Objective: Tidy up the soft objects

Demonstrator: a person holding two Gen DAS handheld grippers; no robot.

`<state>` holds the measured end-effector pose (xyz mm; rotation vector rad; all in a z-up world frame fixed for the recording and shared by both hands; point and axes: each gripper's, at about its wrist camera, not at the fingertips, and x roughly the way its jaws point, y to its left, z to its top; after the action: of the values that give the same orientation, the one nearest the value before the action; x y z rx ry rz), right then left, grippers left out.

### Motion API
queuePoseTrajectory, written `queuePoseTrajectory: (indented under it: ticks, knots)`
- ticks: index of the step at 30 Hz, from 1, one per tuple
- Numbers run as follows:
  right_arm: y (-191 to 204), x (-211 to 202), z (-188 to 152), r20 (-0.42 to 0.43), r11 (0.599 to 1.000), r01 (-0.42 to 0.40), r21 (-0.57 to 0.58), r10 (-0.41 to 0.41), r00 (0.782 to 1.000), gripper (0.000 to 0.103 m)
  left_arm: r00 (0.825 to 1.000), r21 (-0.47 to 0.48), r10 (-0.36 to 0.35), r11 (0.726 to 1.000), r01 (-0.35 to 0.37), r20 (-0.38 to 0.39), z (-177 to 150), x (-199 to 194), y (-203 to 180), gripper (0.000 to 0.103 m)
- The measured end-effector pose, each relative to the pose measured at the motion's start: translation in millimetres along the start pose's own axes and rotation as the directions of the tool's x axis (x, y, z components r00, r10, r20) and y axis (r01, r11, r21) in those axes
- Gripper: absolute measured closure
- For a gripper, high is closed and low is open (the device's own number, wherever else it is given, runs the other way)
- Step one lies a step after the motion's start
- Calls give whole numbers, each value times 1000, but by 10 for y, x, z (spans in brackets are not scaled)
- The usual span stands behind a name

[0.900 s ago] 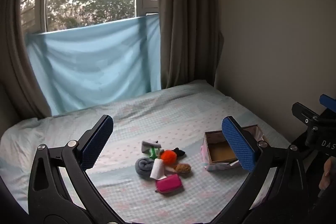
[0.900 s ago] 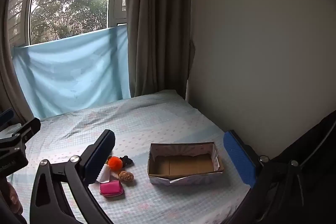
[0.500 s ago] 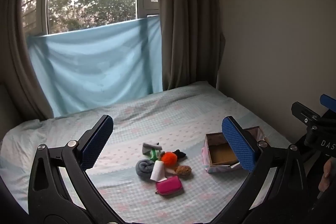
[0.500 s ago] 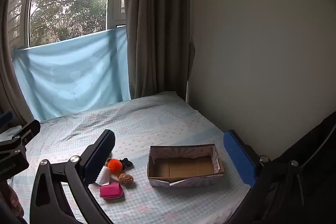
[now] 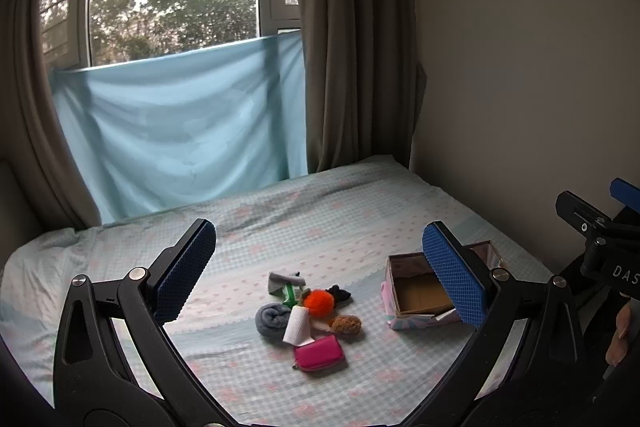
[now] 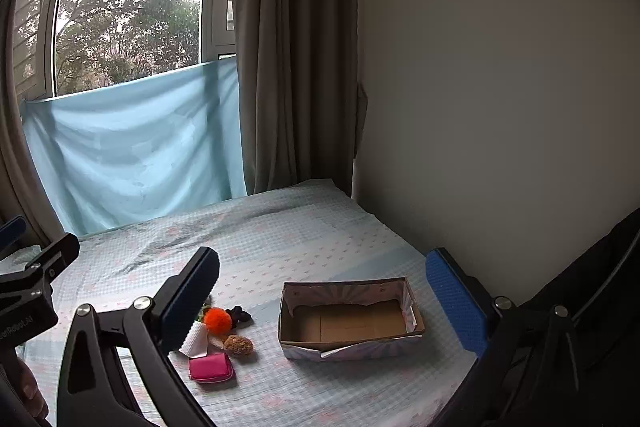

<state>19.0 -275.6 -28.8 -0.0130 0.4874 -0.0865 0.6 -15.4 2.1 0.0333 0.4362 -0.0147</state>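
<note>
soft objects sit in one small heap on the bed [image 5: 360, 211], near the middle, well apart from both tools. heap contents, left wrist view: pink zip pouch [image 5: 319, 352] nearest the camera; white cloth roll [image 5: 297, 324] leaning on a grey rolled sock [image 5: 272, 318]; orange pompom [image 5: 318, 302] in the centre; brown fuzzy ball [image 5: 346, 324] to its right; a small black piece [image 5: 339, 293] behind the pompom; a green item [image 5: 291, 292] and a grey folded cloth [image 5: 282, 280] at the far side. most pieces touch their neighbours.

cardboard box [image 6: 348, 319] lies on the bed to the right of the heap, near it but not touching. open top, patterned paper on the outer walls, bare brown floor inside. nothing in it that the right wrist view shows; the near inner corner is hidden by the wall.

left hand-held gripper [image 5: 320, 279]: blue pads wide apart, holding nothing, above the bed, framing the heap. right hand-held gripper [image 6: 334, 299]: pads wide apart, holding nothing, framing the box; its left finger [image 6: 188, 301] covers part of the heap.

blue cloth [image 6: 132, 143] hangs across the lower window behind the bed.
</note>
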Motion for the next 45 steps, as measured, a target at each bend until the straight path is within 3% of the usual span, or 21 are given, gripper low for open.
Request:
queuePoseTrajectory:
  ticks: [45]
  knots:
    - [62,-111,-206,15,1000,-26,6,26,1000,0,1000,-10,4,1000,-4,-17,-66,-139,-57,0]
